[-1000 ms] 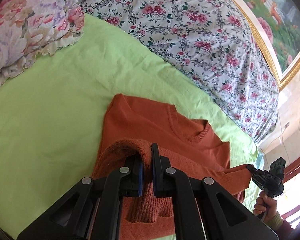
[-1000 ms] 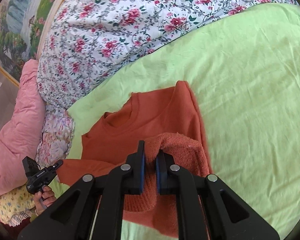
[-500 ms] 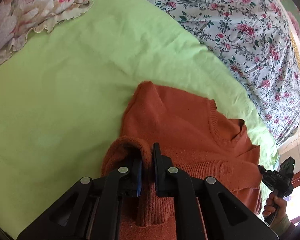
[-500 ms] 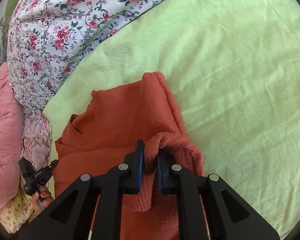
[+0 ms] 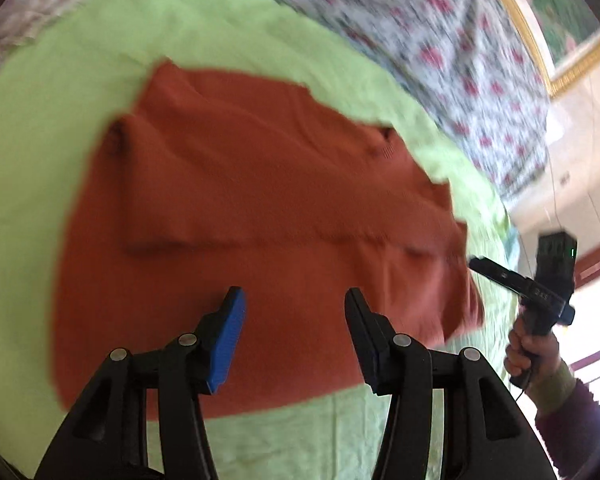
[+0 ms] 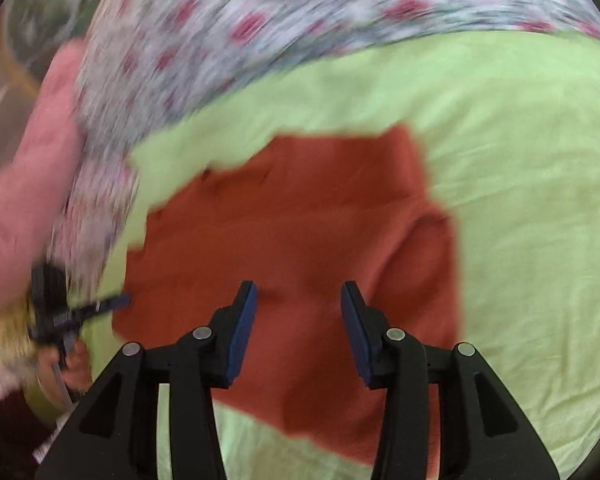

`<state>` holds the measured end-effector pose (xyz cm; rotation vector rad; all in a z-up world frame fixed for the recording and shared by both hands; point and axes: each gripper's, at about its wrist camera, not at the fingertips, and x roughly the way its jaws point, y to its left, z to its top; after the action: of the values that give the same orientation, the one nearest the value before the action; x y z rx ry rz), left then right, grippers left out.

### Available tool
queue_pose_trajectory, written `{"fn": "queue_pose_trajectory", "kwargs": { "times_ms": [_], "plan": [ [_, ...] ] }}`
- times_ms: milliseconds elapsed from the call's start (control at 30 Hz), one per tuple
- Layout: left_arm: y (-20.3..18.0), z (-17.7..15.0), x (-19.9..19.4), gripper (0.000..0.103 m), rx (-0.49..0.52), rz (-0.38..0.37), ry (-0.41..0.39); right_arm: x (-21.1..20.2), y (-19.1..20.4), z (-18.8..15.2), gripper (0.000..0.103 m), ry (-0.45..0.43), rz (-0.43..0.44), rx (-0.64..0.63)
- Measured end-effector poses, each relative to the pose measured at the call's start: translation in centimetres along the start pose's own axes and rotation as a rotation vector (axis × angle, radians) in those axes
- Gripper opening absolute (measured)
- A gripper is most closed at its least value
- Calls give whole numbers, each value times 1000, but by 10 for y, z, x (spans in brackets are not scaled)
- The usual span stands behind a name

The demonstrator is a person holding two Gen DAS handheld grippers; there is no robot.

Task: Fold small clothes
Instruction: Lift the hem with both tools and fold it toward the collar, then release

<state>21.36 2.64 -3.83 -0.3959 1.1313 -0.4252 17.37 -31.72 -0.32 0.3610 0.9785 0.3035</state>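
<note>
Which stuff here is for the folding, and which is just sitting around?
For the folding:
- orange sweater, lying on the bed
- left hand-held gripper, open
- right hand-held gripper, open

Just sitting around:
- green sheet
- floral quilt
- pink pillow

From where I stand nothing can be read: the right gripper (image 5: 476, 264) carries some pale marking on its black side, too blurred to make out.

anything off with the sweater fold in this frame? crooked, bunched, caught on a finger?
Nothing stands out. The orange sweater lies folded on the green sheet; both the left gripper and right gripper are open with nothing caught. The sweater's edges look uneven, but motion blur hides fine detail.
</note>
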Motion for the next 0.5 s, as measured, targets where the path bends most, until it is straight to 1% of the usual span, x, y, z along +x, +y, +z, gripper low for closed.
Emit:
{"fn": "queue_pose_trajectory", "kwargs": {
  "times_ms": [67,133,200,233,300,367,433,500],
  "plan": [
    [-14,-4,20,51,57,17,48,26,22,-7,45,98,31,-103],
    [-19,0,32,51,89,30,63,51,33,-9,45,187,47,-181],
    [-17,12,38,48,98,32,66,67,34,-6,45,230,16,-229],
    [-14,24,37,45,109,51,49,74,31,-1,45,239,-16,-256],
    [-6,46,37,41,112,88,16,79,19,14,44,215,-81,-273],
    [12,74,34,41,84,127,-38,75,1,34,43,157,-123,-230],
    [25,100,31,39,53,156,-81,70,-17,57,43,86,-194,-189],
    [33,122,28,39,35,163,-123,64,-34,78,44,25,-201,-121]
  ]
}}
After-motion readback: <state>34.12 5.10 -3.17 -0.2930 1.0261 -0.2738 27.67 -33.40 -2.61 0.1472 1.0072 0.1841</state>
